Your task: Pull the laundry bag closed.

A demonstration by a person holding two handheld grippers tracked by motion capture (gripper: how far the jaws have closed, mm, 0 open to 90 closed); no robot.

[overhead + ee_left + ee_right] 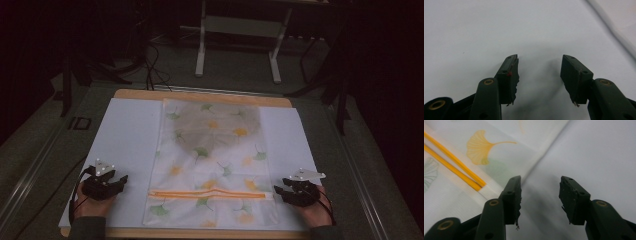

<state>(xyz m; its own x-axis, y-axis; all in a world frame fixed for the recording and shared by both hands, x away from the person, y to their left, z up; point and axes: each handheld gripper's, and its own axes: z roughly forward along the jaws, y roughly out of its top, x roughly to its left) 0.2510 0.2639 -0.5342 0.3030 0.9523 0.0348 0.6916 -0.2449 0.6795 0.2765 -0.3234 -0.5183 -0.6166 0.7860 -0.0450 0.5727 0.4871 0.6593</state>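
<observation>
Covering your desk (130, 125): white sheet, dark room behind; leaf-print pouch (212, 150) runs lengthwise away from you, orange zipper (207, 194) crosswise at near end; left hand-held gripper (121, 181) and right hand-held gripper (278, 189) both gaping, empty.

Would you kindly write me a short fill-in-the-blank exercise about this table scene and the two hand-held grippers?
1. The translucent leaf-printed zip bag lies flat on a ____ sheet covering the wooden board.
2. The bag's zipper is coloured ____.
3. The left hand-held gripper has its jaws ____, with nothing between them.
4. The right hand-held gripper sits beside the bag's ____ edge, at the zipper's end.

Missing words: white; orange; open; right
</observation>
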